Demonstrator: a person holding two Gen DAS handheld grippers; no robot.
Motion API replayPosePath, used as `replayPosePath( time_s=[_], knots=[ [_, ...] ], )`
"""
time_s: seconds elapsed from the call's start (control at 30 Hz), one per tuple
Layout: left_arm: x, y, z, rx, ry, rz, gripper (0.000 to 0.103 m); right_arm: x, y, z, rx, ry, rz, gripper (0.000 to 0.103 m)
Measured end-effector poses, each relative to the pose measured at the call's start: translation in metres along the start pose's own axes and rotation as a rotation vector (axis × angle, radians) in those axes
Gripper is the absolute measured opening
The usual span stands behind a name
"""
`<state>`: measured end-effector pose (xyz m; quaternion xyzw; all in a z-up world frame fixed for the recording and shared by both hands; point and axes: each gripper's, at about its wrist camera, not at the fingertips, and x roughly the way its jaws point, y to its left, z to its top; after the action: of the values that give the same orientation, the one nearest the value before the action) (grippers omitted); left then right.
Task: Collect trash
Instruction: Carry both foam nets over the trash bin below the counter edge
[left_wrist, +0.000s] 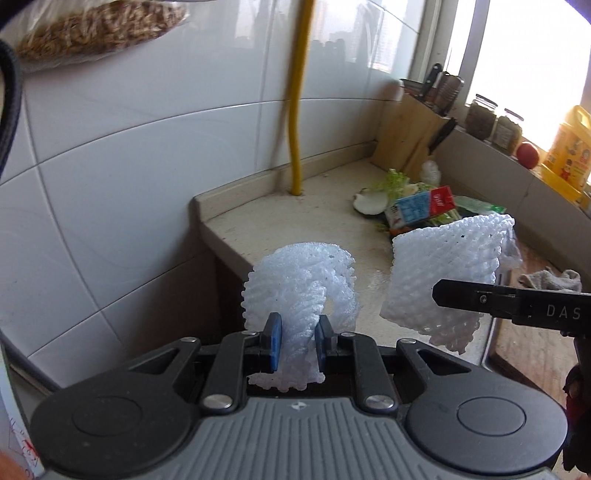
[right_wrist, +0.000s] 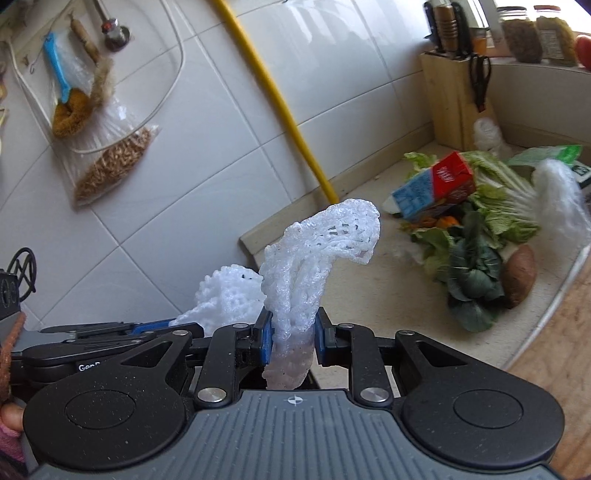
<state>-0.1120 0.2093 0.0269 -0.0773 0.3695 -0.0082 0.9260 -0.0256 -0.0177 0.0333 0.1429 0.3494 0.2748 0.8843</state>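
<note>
White wall tiles back your beige stone counter (left_wrist: 258, 221), where the heap of leafy scraps (right_wrist: 480, 221) and a crushed carton (right_wrist: 432, 184) blurs toward the bright window. Your left gripper (left_wrist: 297, 339) pinches one white foam net (left_wrist: 303, 280), its lower end hidden; your right gripper (right_wrist: 293, 336) clamps another foam sleeve (right_wrist: 325, 251), both lifted off the counter's near edge.

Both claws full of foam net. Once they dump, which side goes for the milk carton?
Right, probably. Both the left claw and the right claw grip foam netting, but the milk carton lies right of both, nearer the right one.
</note>
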Motion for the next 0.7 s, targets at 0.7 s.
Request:
replayPosePath(
  time_s=[0.7],
  knots=[
    [0.002, 0.059, -0.015, -0.14, 0.025, 0.109, 0.016, 0.068, 0.05, 0.011, -0.101, 0.125, 0.152, 0.029]
  ],
)
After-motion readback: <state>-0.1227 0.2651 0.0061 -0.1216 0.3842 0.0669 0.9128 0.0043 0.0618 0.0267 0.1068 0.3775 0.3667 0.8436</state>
